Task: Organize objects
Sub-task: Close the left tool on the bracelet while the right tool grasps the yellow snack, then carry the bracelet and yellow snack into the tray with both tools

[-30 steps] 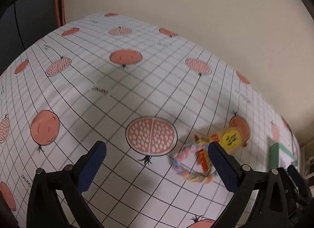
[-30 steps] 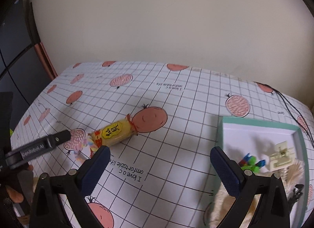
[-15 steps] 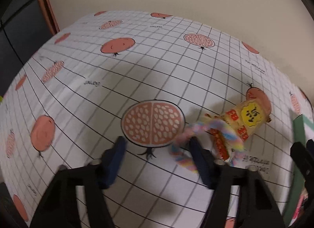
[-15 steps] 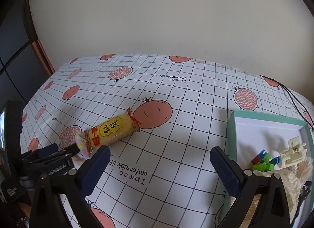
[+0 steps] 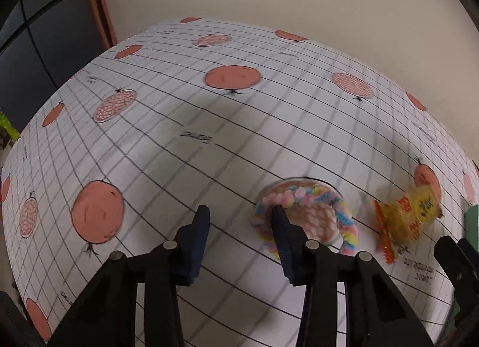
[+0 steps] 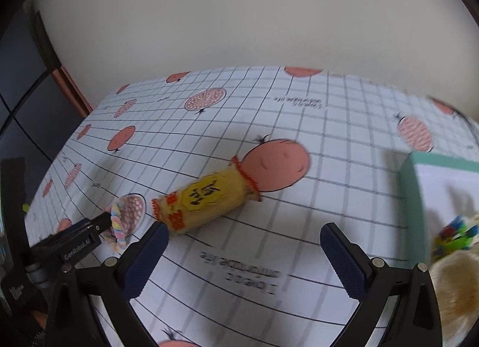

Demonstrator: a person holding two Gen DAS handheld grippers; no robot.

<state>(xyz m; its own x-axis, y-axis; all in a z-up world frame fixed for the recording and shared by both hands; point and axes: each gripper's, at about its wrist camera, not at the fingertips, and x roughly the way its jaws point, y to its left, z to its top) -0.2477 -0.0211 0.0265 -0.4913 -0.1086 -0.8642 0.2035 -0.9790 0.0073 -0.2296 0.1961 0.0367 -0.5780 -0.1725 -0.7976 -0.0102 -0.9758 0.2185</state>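
Left claw [image 5: 239, 215] partly apart, one finger inside pastel braided ring [image 5: 305, 215] on the tabletop [image 5: 209, 137], clamped on nothing. Right claw [image 6: 242, 242] wide apart above yellow snack packet [image 6: 206, 200], near teal tray [image 6: 413, 197] at right edge.

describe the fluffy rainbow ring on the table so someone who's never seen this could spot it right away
Start at the tablecloth, white with a grid and printed pink fruits. Near its front, left of the yellow snack packet, lies the pastel ring, over a seeded-fruit print. It is the only fuzzy loop, striped pink, yellow and blue, with the left gripper at its edge.
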